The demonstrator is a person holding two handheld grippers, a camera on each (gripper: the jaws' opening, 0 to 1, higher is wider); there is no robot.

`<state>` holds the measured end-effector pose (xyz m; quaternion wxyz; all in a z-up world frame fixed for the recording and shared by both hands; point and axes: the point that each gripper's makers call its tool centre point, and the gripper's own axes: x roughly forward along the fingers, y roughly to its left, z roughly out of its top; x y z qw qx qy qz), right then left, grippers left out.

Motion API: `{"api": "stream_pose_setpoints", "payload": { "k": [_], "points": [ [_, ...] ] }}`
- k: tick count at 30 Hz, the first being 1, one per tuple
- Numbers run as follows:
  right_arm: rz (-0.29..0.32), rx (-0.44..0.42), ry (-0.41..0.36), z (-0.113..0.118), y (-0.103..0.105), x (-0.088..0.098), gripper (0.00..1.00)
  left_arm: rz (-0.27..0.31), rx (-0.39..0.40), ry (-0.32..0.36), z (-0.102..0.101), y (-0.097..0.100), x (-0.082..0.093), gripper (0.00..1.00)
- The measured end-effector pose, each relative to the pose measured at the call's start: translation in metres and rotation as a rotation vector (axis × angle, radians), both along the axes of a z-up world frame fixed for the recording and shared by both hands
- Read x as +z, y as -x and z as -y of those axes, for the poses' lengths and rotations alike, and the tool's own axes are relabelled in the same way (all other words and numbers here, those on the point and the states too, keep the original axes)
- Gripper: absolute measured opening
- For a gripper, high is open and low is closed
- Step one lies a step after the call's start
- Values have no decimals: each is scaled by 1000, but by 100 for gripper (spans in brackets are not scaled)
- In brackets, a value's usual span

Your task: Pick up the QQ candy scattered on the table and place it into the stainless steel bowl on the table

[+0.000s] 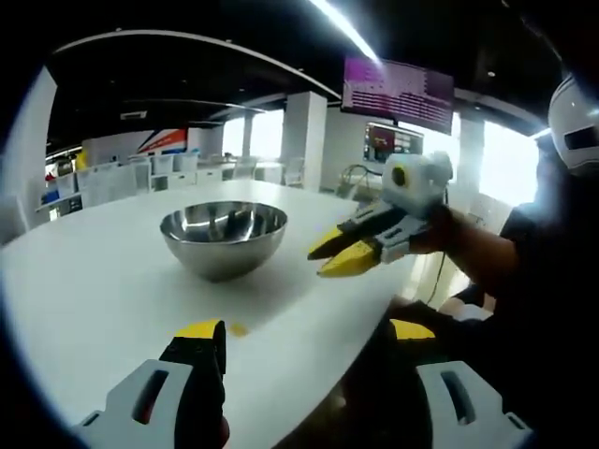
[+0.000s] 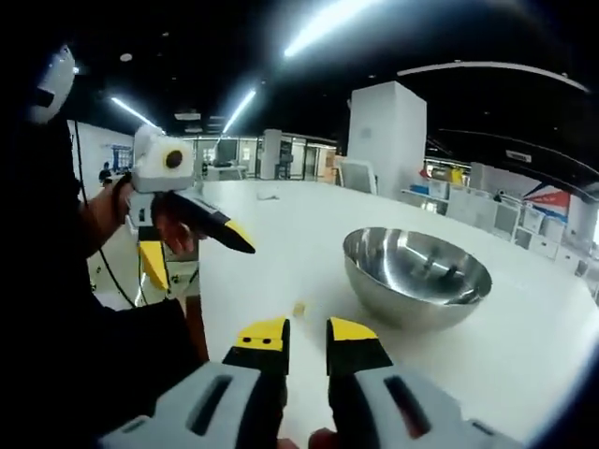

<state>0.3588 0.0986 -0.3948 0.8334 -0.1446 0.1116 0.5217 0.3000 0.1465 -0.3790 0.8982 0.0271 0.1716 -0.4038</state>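
A stainless steel bowl [image 1: 223,238] [image 2: 416,271] stands upright on the white round table [image 1: 94,281] [image 2: 524,355]; I cannot see candy inside it. One small yellow QQ candy [image 1: 239,329] [image 2: 299,309] lies on the table near the front edge, short of the bowl. My left gripper [image 1: 307,333] [image 2: 197,253] is open wide, its left jaw just beside the candy, with nothing between the jaws. My right gripper [image 2: 307,334] [image 1: 320,263] hovers above the table to the side of the bowl, its jaws a narrow gap apart and holding nothing.
The table's curved edge [image 1: 374,309] runs close to both grippers, with the person's arm [image 1: 477,253] and dark clothing beyond it. Past the table are white desks, a pillar [image 2: 388,131] and wall screens [image 1: 398,92].
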Motion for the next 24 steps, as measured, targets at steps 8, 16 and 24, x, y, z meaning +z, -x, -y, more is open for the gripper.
{"api": "stream_pose_setpoints", "payload": {
  "k": [8, 16, 24],
  "points": [
    [-49, 42, 36, -45, -13, -27, 16, -1, 5, 4, -3, 2, 0, 69],
    [-85, 51, 74, -66, -24, -50, 16, -6, 14, 9, -9, 2, -3, 69],
    [-83, 32, 109, -67, -31, -64, 13, -7, 9, 13, -9, 1, -4, 69]
  ]
}}
